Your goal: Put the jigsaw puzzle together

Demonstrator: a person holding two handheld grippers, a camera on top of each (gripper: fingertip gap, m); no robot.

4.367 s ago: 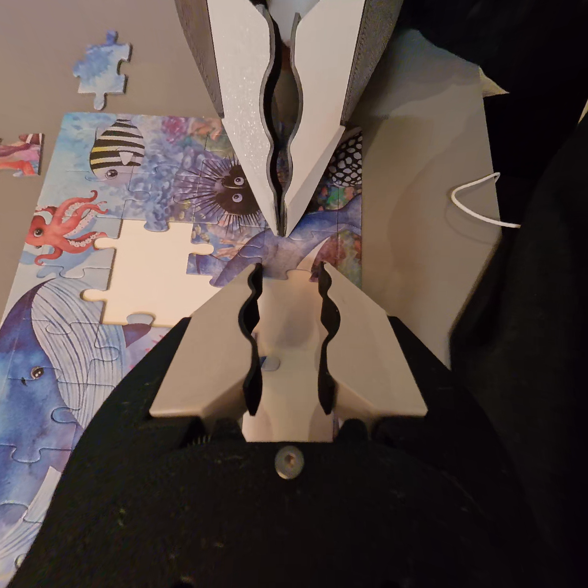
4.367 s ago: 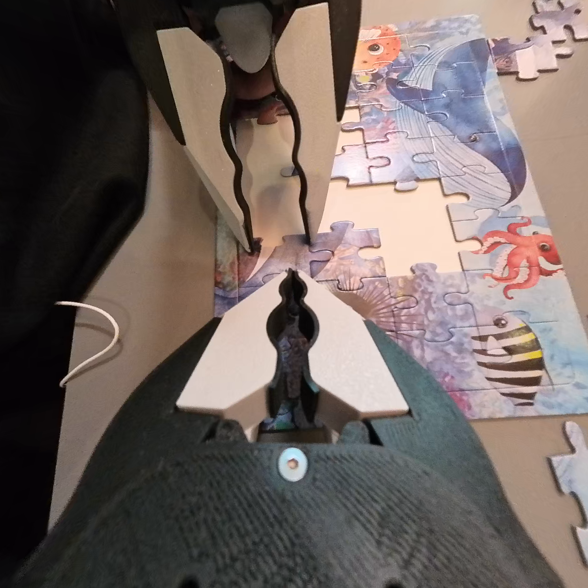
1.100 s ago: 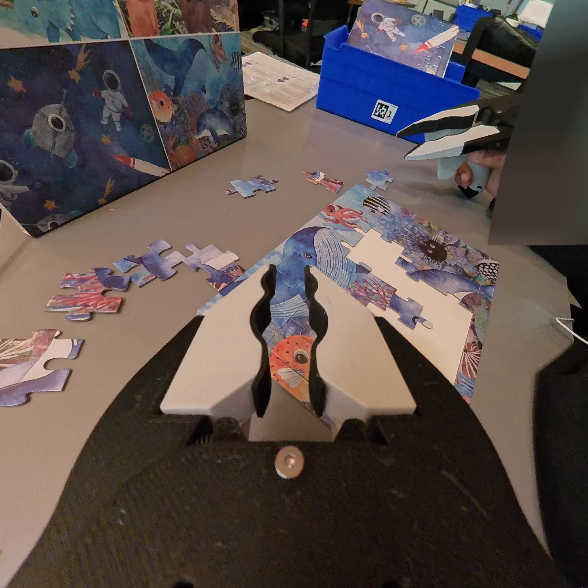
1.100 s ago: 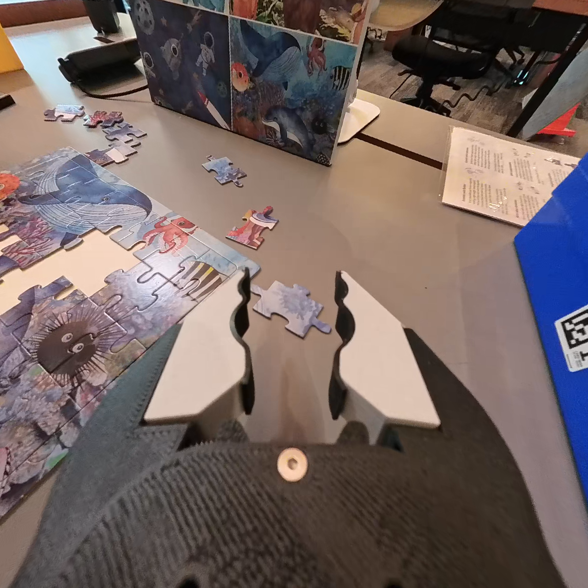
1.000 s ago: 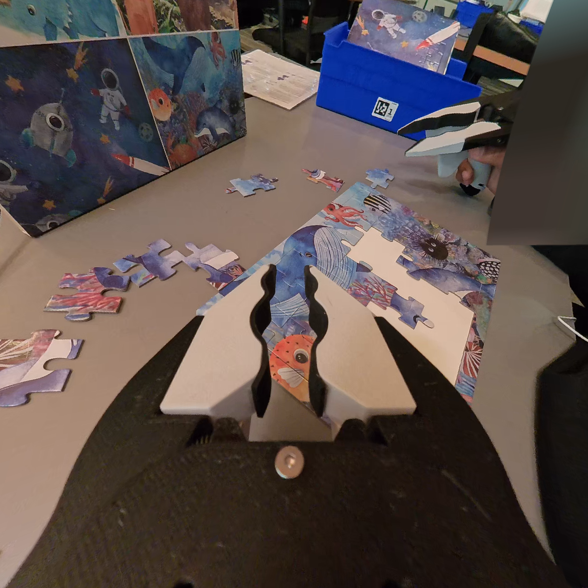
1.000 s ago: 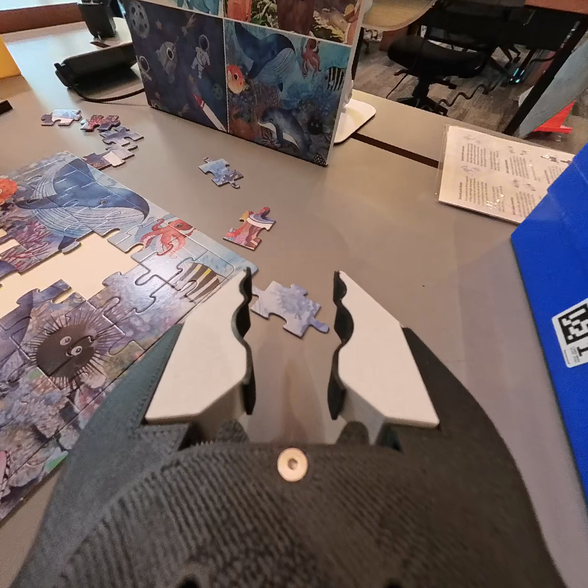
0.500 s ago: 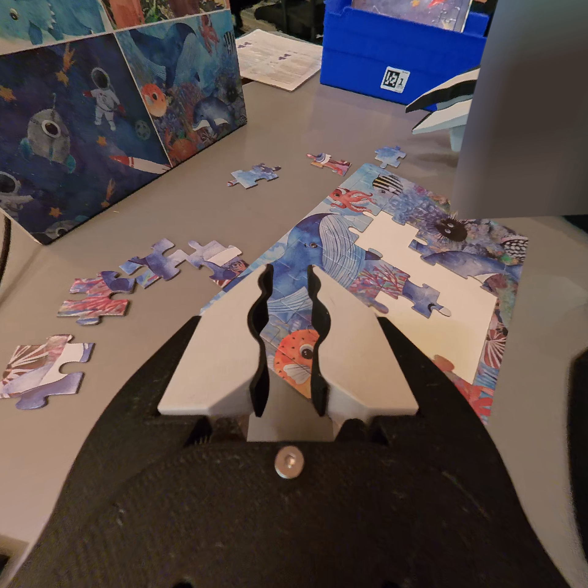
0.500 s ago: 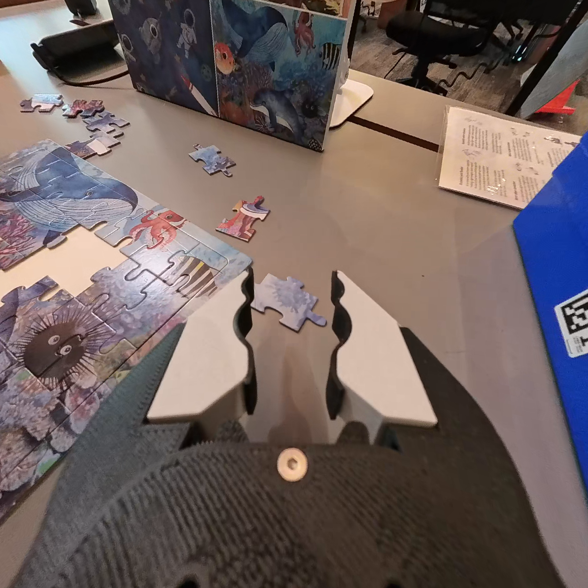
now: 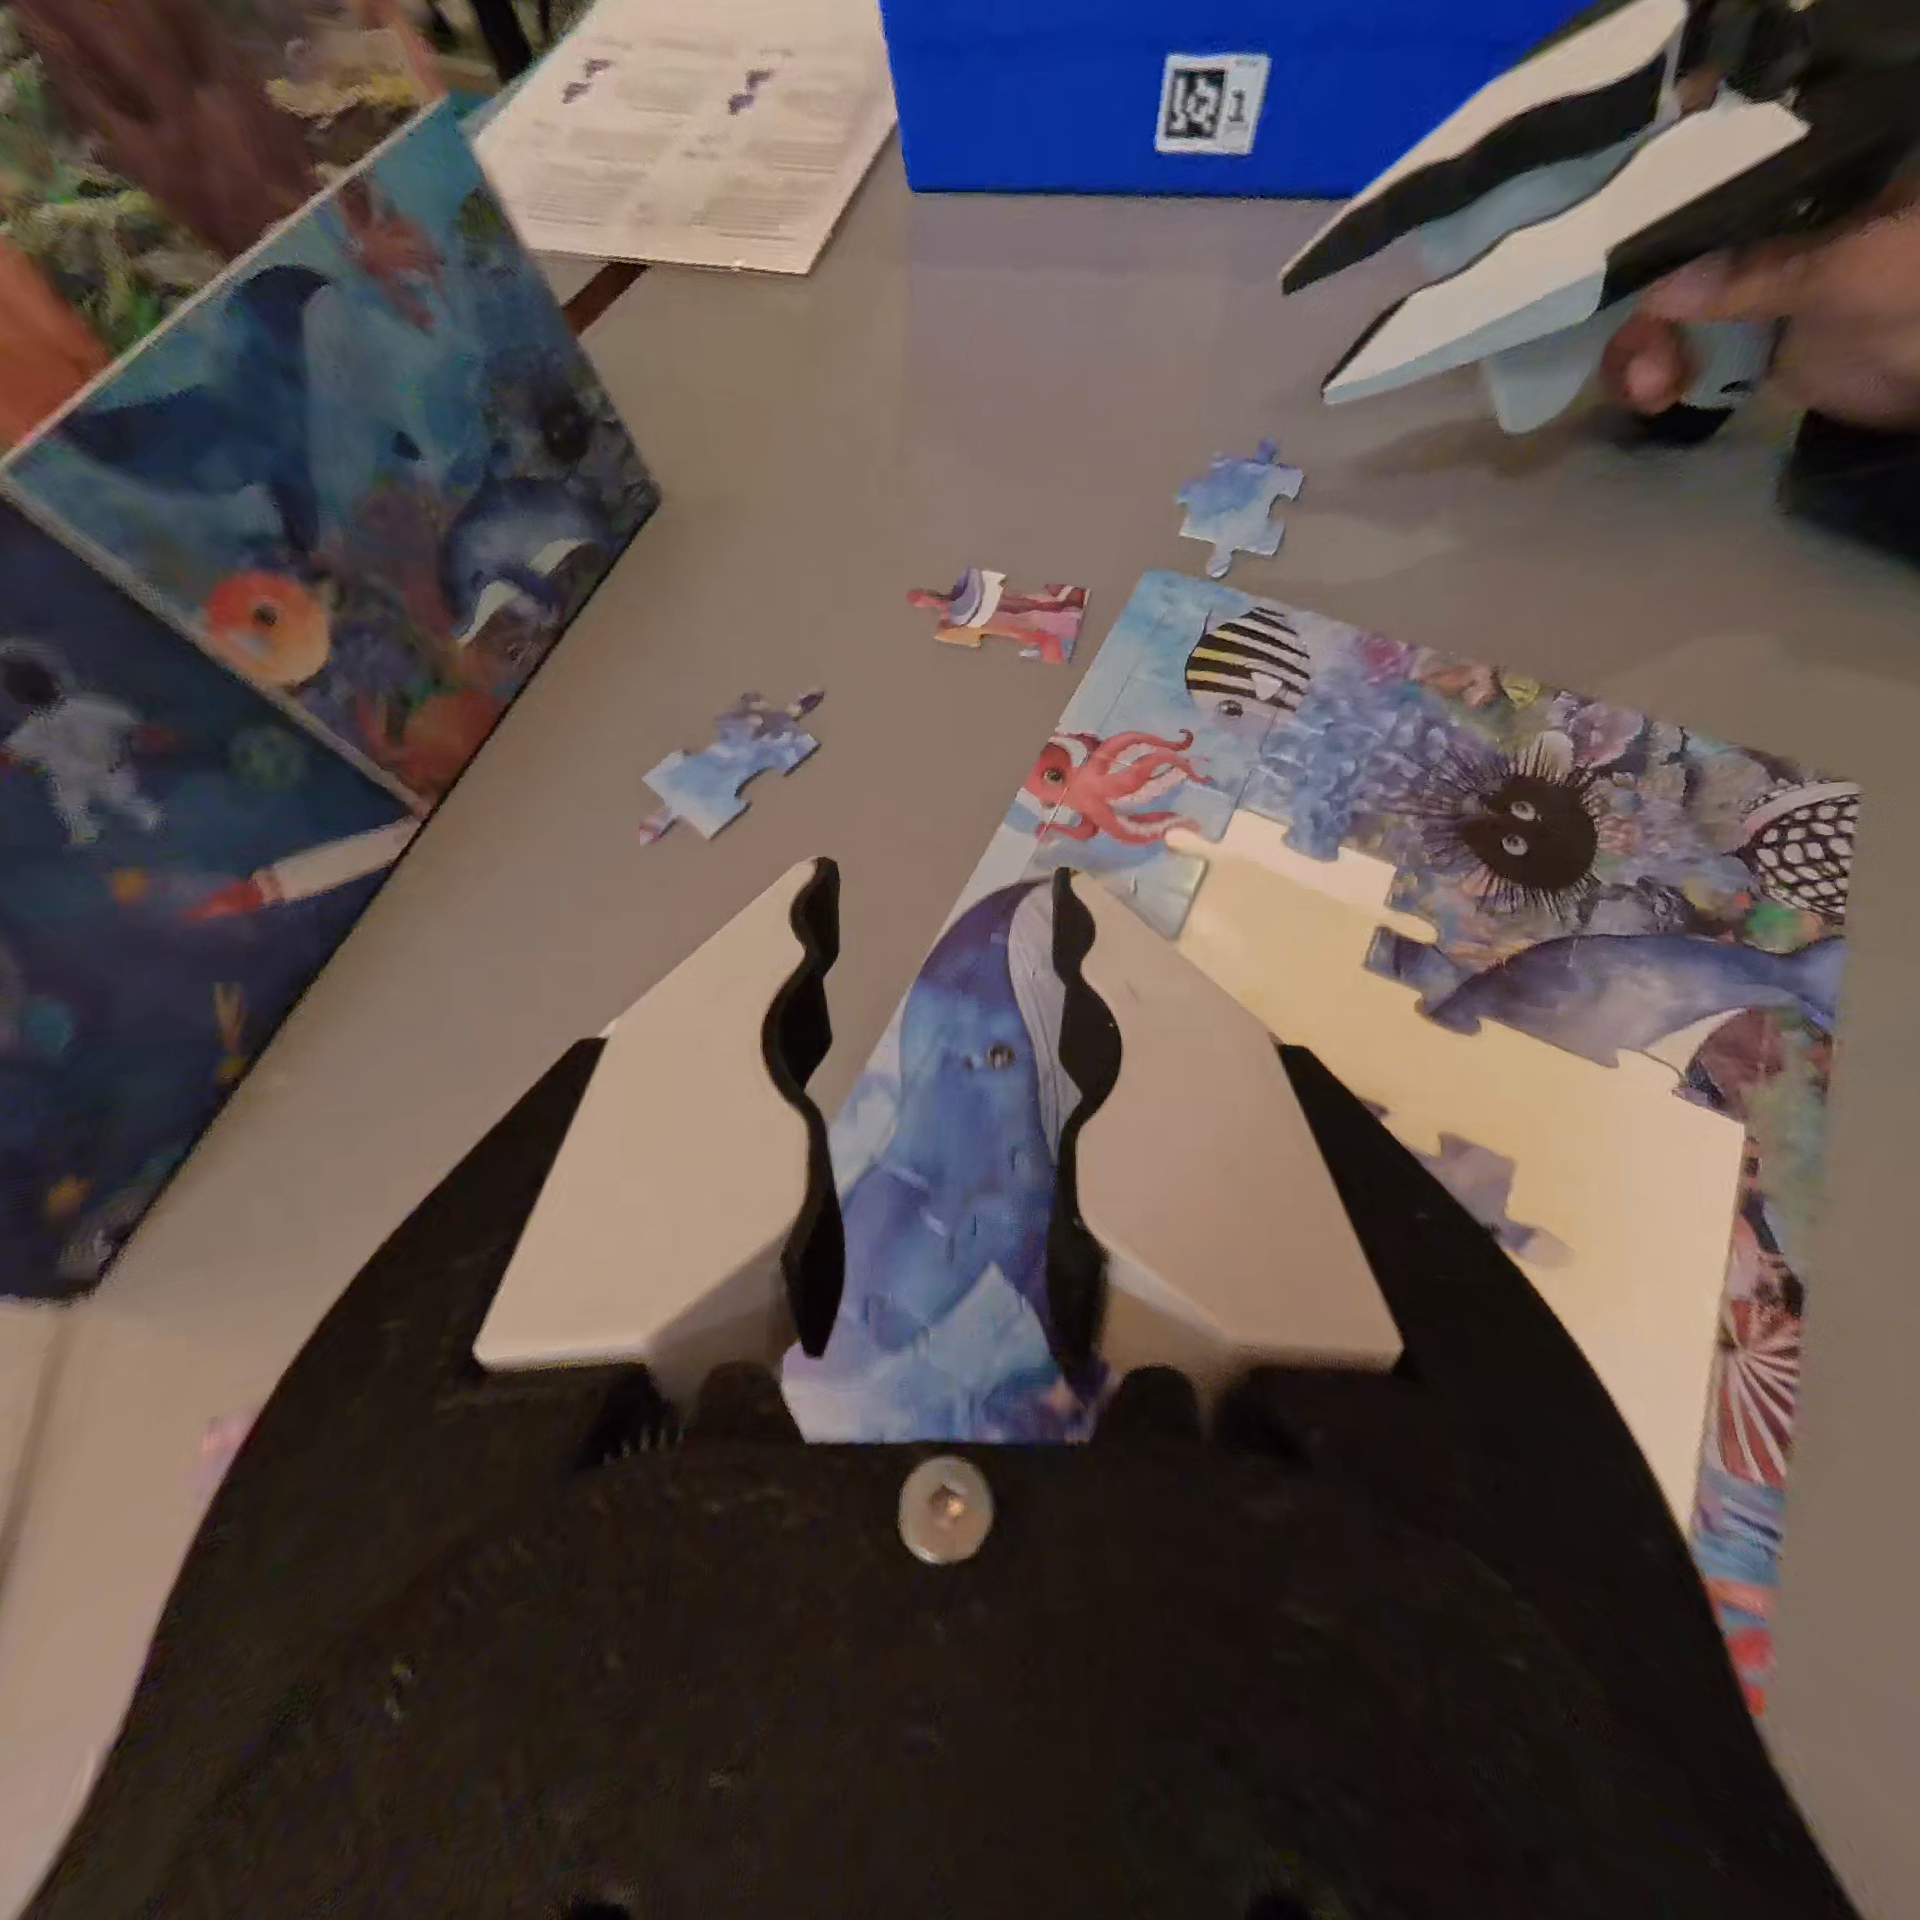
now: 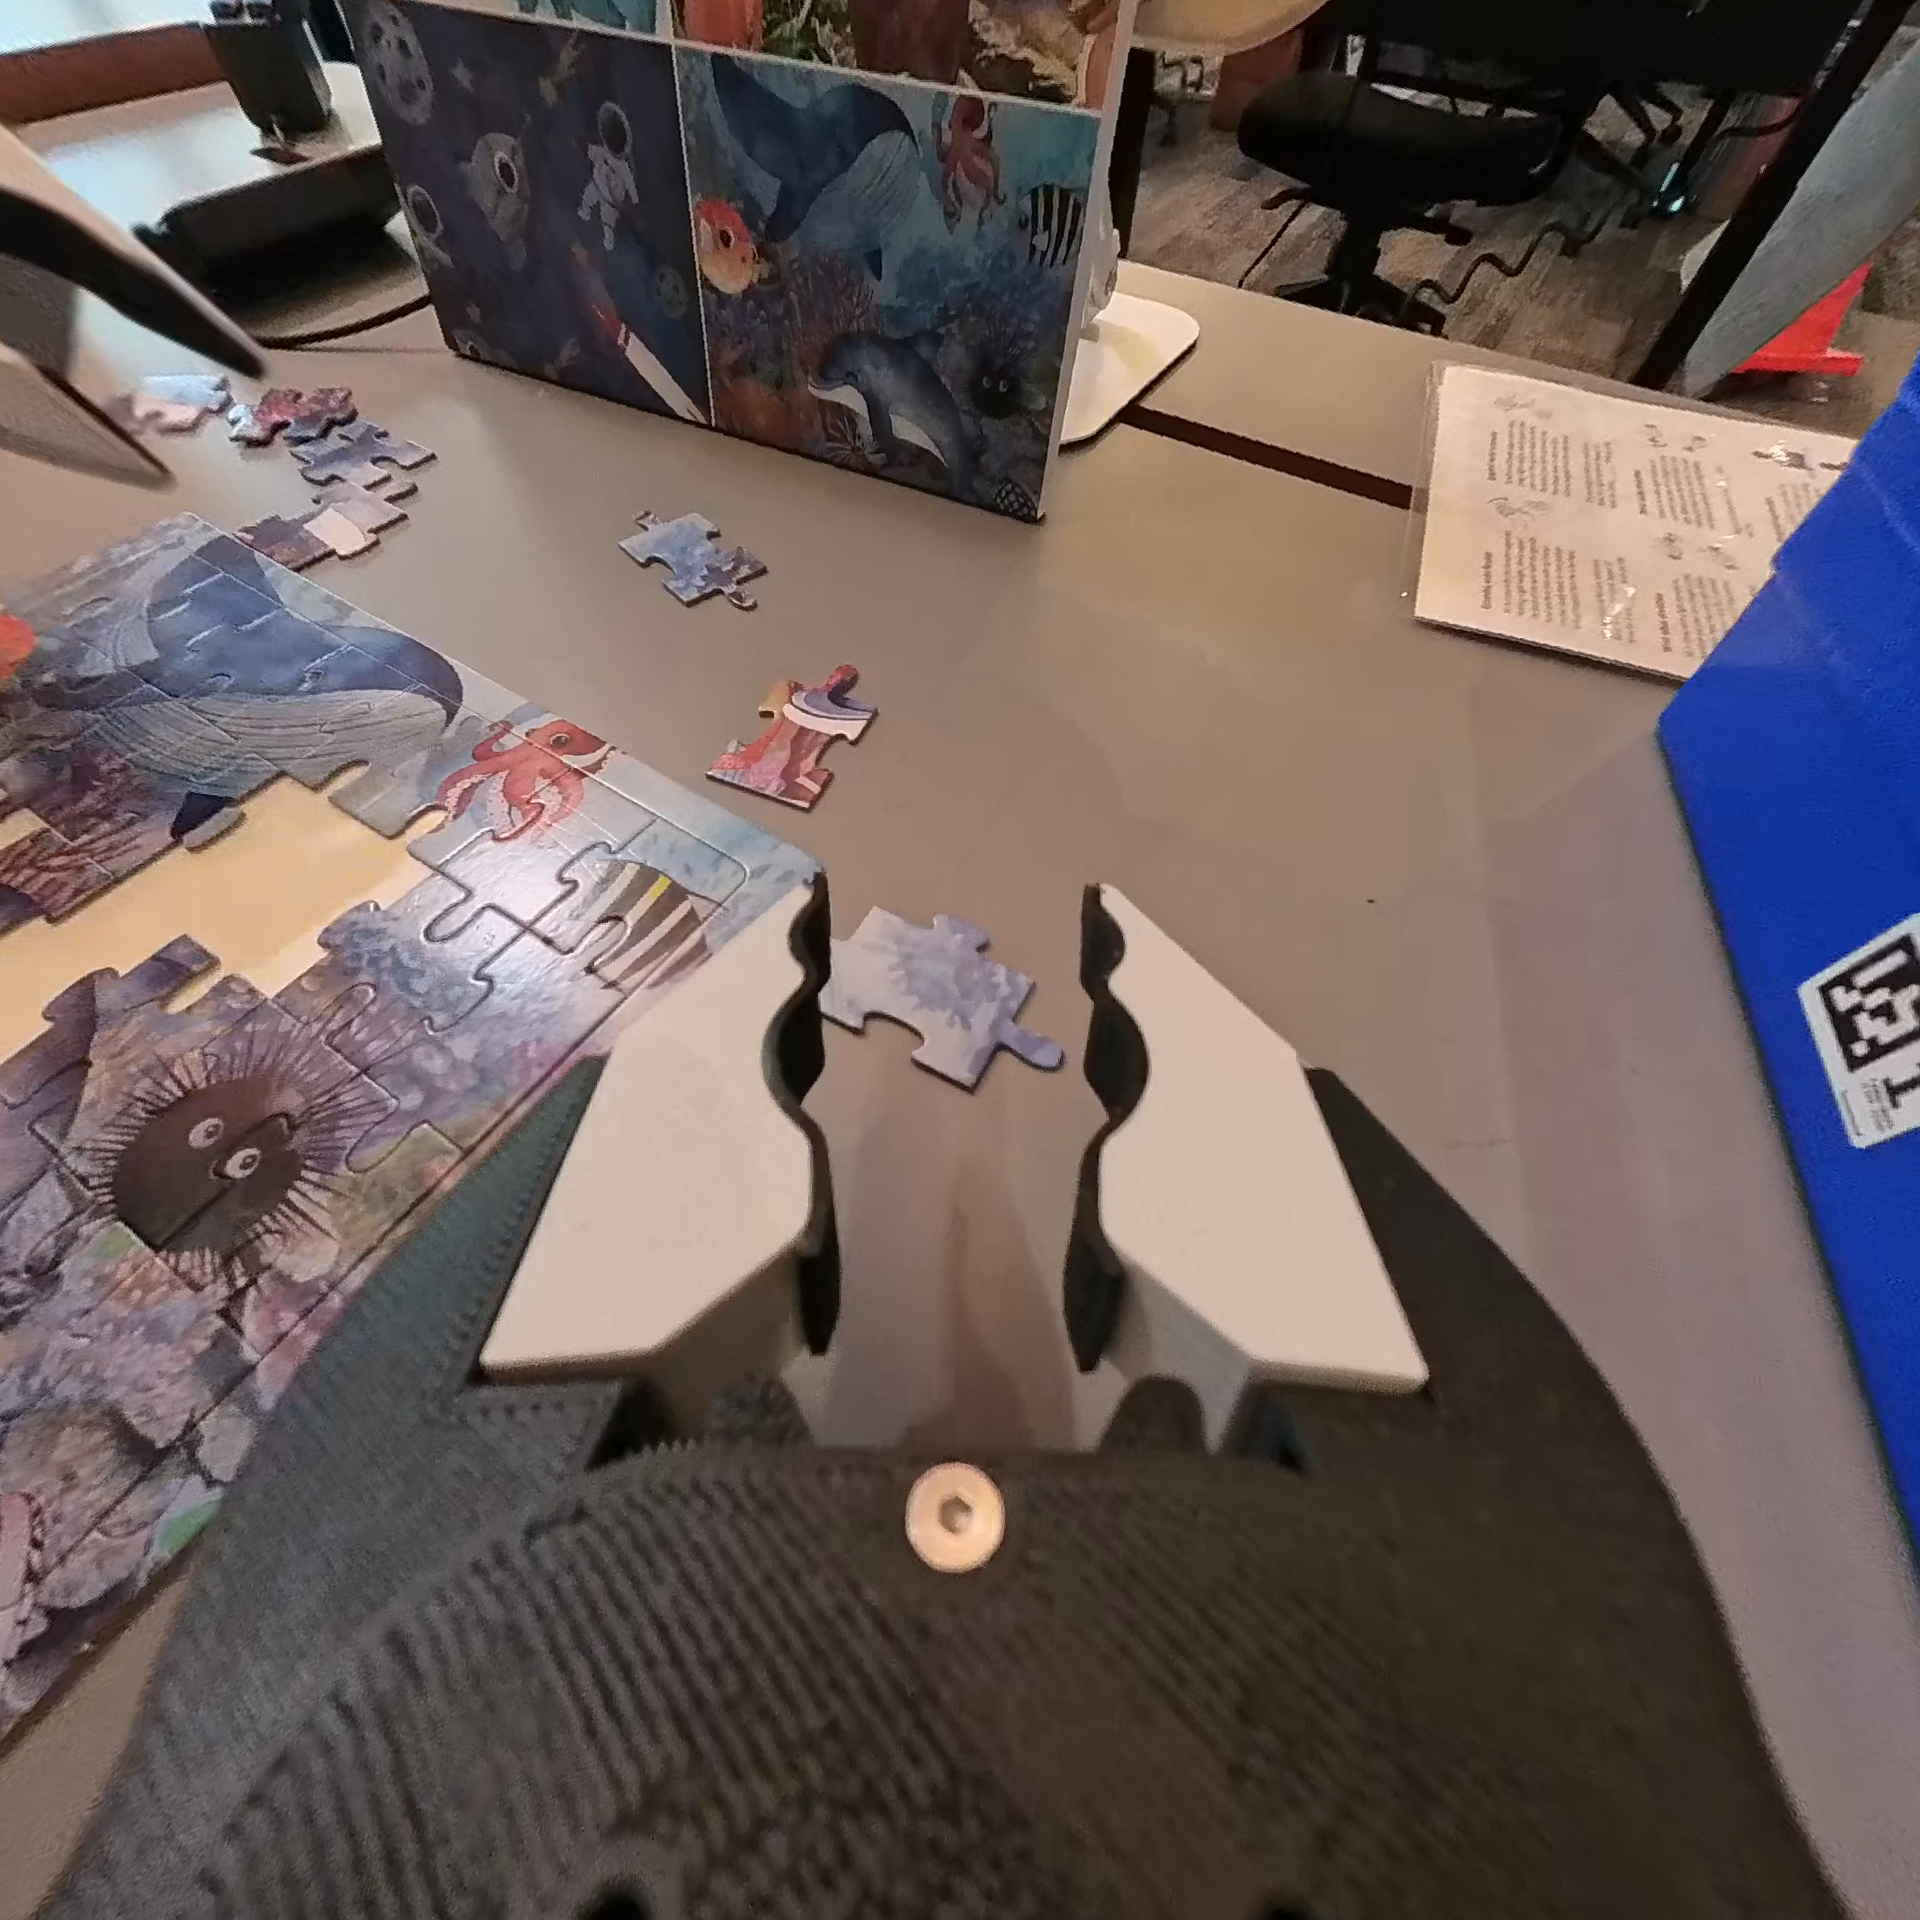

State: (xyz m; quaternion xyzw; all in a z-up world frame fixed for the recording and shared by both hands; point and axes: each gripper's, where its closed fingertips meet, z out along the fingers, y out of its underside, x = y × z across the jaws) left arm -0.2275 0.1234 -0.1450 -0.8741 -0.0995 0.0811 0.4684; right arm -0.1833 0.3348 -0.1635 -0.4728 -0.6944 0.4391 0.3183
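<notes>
Since 4.4 s ago both grippers have lifted off the puzzle board; over the last half second the left one has edged forward over the whale. Left gripper (image 9: 940,883) hovers above the jigsaw puzzle (image 9: 1496,831), fingers spread, nothing between them. Right gripper (image 10: 951,899) sits off the puzzle's striped-fish corner, fingers spread and empty, a pale blue piece (image 10: 930,987) lying on the table (image 10: 1195,727) just past the fingertips, not gripped. Puzzle lies flat and mostly assembled, with a bare cream gap through the middle. A pink piece (image 10: 795,738) and a blue piece (image 10: 691,556) lie loose farther out, near the picture box (image 10: 748,239). Blue bin (image 10: 1808,883) at right.
</notes>
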